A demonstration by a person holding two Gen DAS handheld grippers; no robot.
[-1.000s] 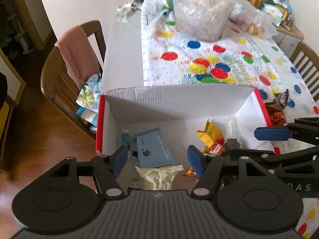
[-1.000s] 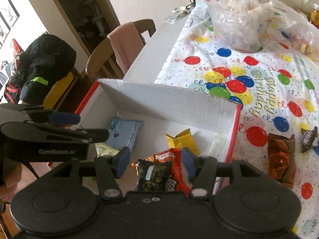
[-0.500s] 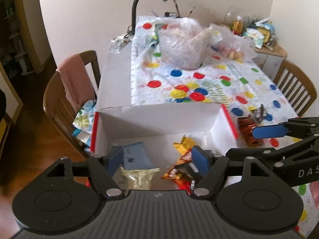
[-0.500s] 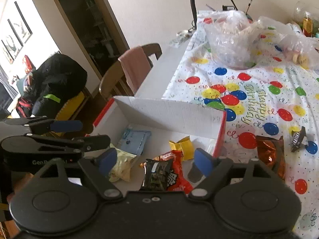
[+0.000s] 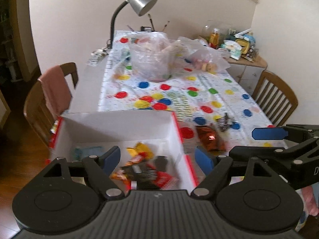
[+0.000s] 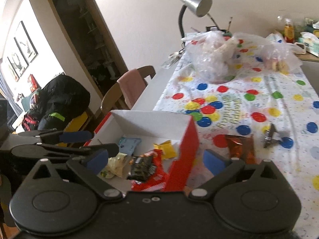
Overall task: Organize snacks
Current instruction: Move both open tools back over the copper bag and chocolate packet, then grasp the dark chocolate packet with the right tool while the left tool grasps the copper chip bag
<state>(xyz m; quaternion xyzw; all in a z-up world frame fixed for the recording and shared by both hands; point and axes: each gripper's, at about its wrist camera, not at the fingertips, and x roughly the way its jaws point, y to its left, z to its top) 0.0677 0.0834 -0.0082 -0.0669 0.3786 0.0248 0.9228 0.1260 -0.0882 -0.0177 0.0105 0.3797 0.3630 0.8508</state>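
A red-and-white cardboard box (image 5: 119,125) stands at the near left of the table. Inside it lie a yellow packet (image 5: 139,148), a red-and-black packet (image 6: 147,169), a light blue packet (image 6: 128,144) and a pale green packet (image 6: 116,164). My left gripper (image 5: 157,158) hovers above the box with its jaws opening and nothing between them. My right gripper (image 6: 155,160) hangs over the box's right wall, its jaws opening wide and holding nothing. On the tablecloth to the right of the box lie an orange-brown packet (image 6: 240,147) and a dark wrapped sweet (image 6: 269,135).
Two clear plastic bags (image 5: 153,59) of food and a silver desk lamp (image 5: 139,2) stand at the table's far end. A chair with a pink cloth (image 5: 53,87) is on the left, another chair (image 5: 277,95) on the right. A cluttered cabinet (image 5: 239,47) fills the far corner.
Both grippers have drawn back and risen from the box while their jaws widened. The lamp and the far end of the table have come into view.
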